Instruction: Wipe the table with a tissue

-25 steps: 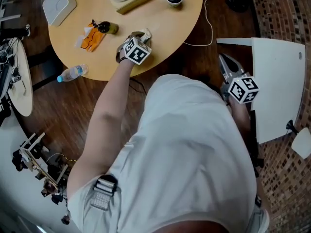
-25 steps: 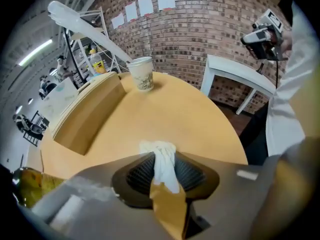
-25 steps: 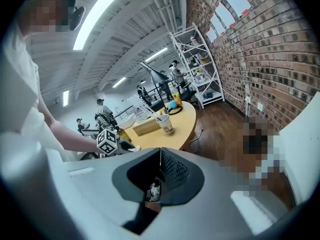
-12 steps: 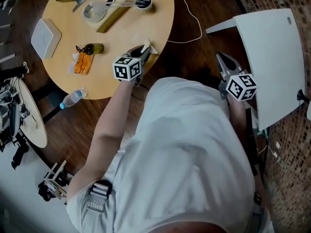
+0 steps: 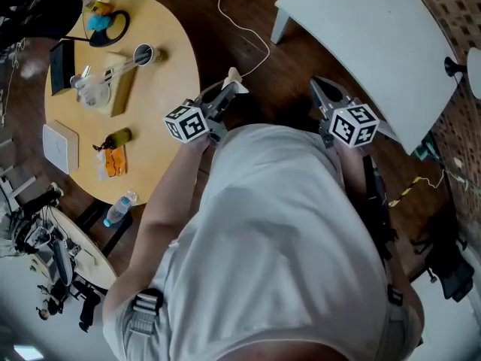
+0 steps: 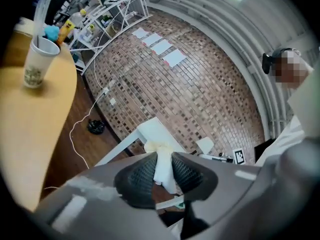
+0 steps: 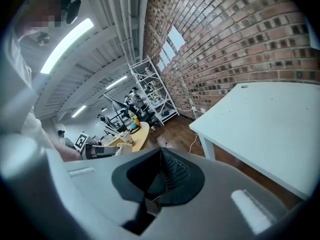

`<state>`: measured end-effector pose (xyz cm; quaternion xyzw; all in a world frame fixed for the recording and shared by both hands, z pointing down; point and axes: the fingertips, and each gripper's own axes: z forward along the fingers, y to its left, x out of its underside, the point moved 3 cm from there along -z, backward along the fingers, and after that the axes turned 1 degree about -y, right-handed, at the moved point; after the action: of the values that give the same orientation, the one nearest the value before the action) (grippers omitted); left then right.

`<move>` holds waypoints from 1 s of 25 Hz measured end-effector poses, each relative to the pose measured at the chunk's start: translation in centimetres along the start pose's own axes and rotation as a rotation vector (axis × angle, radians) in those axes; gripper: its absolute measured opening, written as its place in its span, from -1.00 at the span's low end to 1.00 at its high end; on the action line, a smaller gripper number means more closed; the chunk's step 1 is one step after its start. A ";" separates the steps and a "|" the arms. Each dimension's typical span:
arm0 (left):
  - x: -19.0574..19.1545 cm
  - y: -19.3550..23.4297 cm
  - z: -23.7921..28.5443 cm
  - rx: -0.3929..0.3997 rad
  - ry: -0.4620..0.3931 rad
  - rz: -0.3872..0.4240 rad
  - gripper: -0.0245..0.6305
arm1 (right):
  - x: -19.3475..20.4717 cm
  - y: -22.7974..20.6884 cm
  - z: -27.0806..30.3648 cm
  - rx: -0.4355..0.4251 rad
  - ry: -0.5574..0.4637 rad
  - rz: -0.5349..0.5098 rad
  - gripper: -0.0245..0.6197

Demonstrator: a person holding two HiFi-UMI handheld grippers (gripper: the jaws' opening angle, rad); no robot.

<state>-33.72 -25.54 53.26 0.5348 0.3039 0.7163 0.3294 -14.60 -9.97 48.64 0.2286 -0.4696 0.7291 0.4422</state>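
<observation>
A crumpled white tissue [image 5: 234, 74] sticks out from the tip of my left gripper [image 5: 228, 83], which hangs in the air past the round wooden table's [image 5: 167, 89] right edge. Its jaws have just been closing, and in the left gripper view the pads press on the tissue [image 6: 163, 165] at the left gripper [image 6: 162, 172]. Ahead of both grippers stands a white table [image 5: 361, 43], also in the left gripper view [image 6: 152, 130]. My right gripper [image 5: 316, 85] is shut and empty beside that white table [image 7: 265, 124]; in its own view the right gripper [image 7: 161, 160] shows pads together.
The round table carries a paper cup [image 6: 36, 64], a small bottle [image 5: 119, 138], an orange wrapper [image 5: 113, 162] and a white box [image 5: 59, 147]. A white cable [image 5: 240, 32] runs over the dark wood floor. A plastic bottle [image 5: 119, 208] lies below the table. A brick wall [image 6: 200, 79] stands behind.
The left gripper has lifted off the round table with the tissue and swung right toward the white table. The right gripper has swung the same way. The round table has slid to the left.
</observation>
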 end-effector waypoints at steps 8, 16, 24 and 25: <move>1.1 -5.4 10.8 0.017 0.131 0.092 -0.66 | -1.5 -8.3 -6.7 0.071 -0.116 0.091 -0.90; 1.6 -8.3 19.9 -0.051 0.262 0.298 -0.65 | -2.3 -14.7 -12.2 0.116 -0.201 0.126 -0.90; 0.6 -10.0 25.5 -0.077 0.342 0.460 -0.65 | -0.9 -18.1 -15.6 0.200 -0.209 0.128 -0.90; 0.4 -10.3 26.1 -0.069 0.348 0.479 -0.65 | -0.8 -18.5 -15.8 0.210 -0.212 0.140 -0.90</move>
<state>-7.08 -16.89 51.74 0.4487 0.1965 0.8646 0.1120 3.06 6.76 49.80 0.3160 -0.4495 0.7751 0.3121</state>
